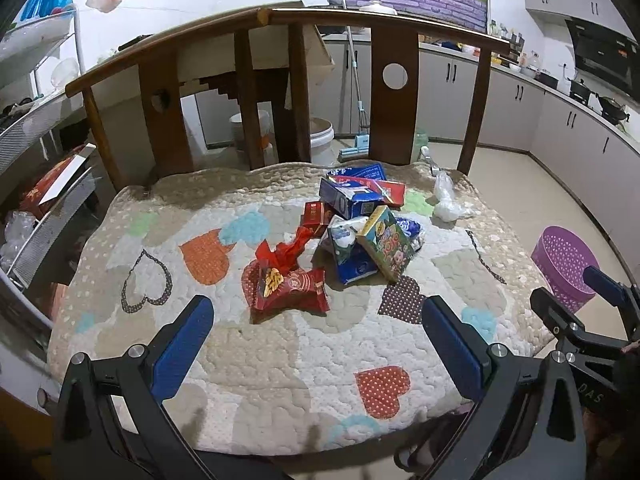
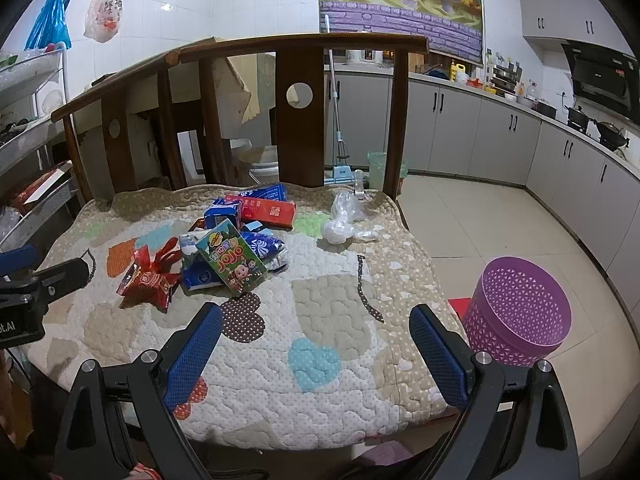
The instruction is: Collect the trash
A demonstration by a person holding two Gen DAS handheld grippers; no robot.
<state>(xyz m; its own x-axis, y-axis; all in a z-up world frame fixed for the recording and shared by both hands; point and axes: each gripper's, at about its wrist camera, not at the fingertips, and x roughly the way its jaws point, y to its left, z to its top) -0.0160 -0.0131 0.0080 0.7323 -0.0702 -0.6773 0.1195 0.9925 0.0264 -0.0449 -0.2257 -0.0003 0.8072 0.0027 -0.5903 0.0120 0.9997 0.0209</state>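
Observation:
A heap of trash lies on the quilted cushion (image 1: 280,380) (image 2: 320,300): a crumpled red snack wrapper (image 1: 286,280) (image 2: 150,276), a green carton (image 1: 386,242) (image 2: 232,256), blue and red boxes (image 1: 360,196) (image 2: 260,206) and a crumpled clear plastic bag (image 1: 446,198) (image 2: 344,220). My left gripper (image 1: 316,320) hovers open just short of the red wrapper, empty. My right gripper (image 2: 316,328) is open over the cushion's near right part, empty. A purple perforated basket (image 1: 564,264) (image 2: 518,312) stands on the floor to the right.
Wooden chair backs (image 1: 280,20) (image 2: 300,44) rise behind the cushion. A wire shelf rack (image 1: 32,128) (image 2: 28,140) stands at the left. Grey kitchen cabinets (image 1: 560,128) (image 2: 520,136) run along the right, with tiled floor (image 2: 500,232) and a mop (image 2: 340,160) beyond.

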